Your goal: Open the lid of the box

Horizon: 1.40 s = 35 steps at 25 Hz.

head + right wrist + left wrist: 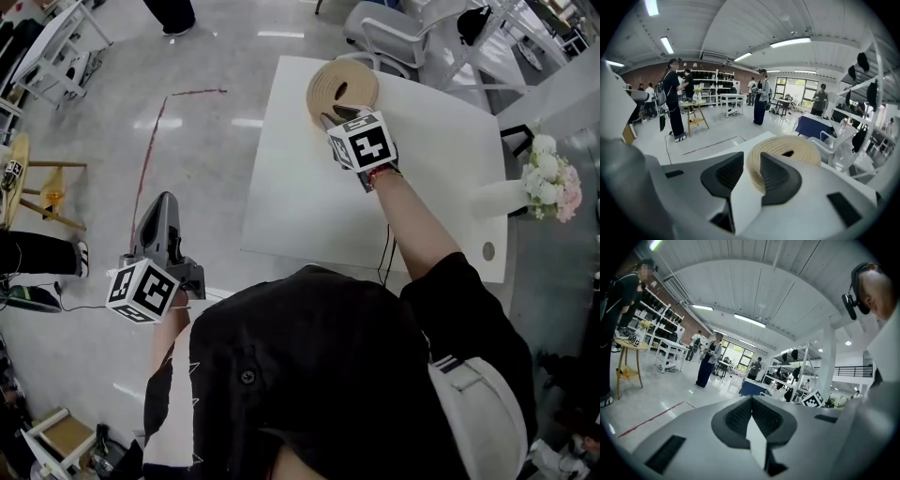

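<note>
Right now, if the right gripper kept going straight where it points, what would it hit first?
Most likely the round beige box on the white table. The right gripper aims its open jaws at the box's near edge, though I can't tell whether they touch.

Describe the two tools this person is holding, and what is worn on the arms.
The left gripper and the right gripper are grey, pointed shells with dark ribbed pads lining the jaws. Each carries a white cube printed with black square markers. The person wears a black short-sleeved top, with a red band at the right wrist.
</note>
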Each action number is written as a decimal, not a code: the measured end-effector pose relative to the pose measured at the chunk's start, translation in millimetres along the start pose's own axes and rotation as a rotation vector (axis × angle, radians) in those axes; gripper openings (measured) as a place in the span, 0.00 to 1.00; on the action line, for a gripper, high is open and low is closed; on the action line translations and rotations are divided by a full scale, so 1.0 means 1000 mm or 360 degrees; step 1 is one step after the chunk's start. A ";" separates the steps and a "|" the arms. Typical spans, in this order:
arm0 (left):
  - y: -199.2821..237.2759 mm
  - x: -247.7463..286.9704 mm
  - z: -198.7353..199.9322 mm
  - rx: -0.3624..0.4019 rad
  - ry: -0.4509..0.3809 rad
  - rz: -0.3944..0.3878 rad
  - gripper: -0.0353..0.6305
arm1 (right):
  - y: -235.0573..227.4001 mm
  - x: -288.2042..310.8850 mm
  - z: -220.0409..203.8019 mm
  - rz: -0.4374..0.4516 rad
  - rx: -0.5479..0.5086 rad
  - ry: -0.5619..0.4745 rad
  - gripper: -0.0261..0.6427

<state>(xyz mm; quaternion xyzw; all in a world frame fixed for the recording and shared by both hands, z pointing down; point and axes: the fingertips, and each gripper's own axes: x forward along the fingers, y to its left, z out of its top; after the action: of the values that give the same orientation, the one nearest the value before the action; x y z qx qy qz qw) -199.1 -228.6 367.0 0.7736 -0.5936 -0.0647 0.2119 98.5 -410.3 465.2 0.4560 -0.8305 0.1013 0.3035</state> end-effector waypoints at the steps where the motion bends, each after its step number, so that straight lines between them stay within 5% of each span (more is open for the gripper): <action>1: 0.002 -0.002 0.000 -0.0003 0.0001 0.0008 0.07 | 0.001 0.004 -0.001 -0.0001 -0.0042 0.0021 0.22; 9: 0.015 -0.008 -0.006 -0.0033 -0.0008 0.0051 0.07 | 0.012 0.032 -0.018 -0.0017 -0.0376 0.0176 0.30; 16: 0.023 -0.012 -0.012 -0.0068 0.0006 0.0081 0.07 | 0.002 0.044 -0.031 -0.0178 -0.0636 0.0262 0.33; 35: 0.027 -0.018 -0.017 -0.0096 0.0008 0.0104 0.07 | -0.002 0.058 -0.046 -0.0283 -0.0913 0.0318 0.29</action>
<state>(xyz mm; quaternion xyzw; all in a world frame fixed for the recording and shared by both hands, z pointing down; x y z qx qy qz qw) -222.7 -212.7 390.8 0.7473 -0.6157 -0.0735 0.2387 95.8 -431.1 535.6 0.4105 -0.7481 -0.1197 0.5074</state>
